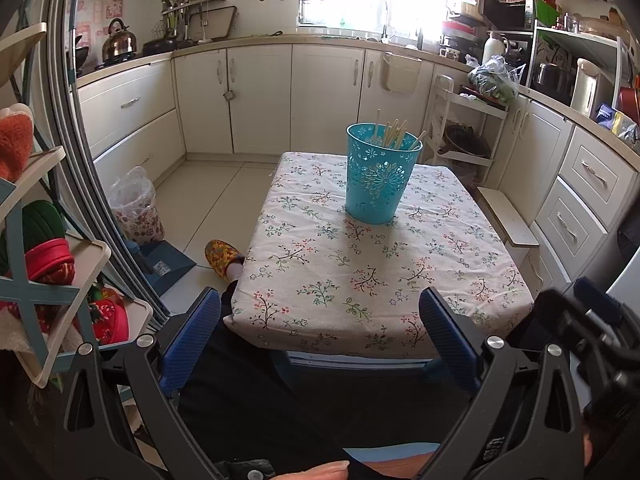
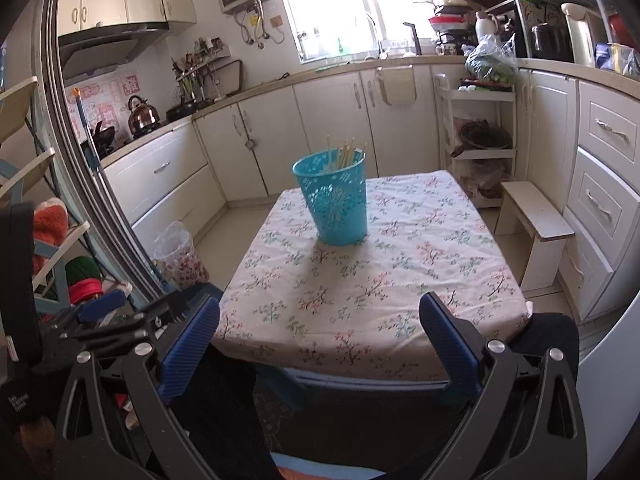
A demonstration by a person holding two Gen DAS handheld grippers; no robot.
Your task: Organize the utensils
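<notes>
Small table under floral tablecloth, centre. Clear-bagged waste bin on floor, left. Patterned slipper by table's near-left corner. Kettle on far-left stove. White tiered trolley far right, bag of greens on top. Low white stool right of table. Bright window far.

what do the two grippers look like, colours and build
Both match. The left gripper has two blue fingers with ribbed pads, bolted to black plastic arms with cut-out slots and round silver screws. The right gripper has the same blue ribbed fingers on the same black slotted frame with silver screws. No cables or sleeves show.
</notes>
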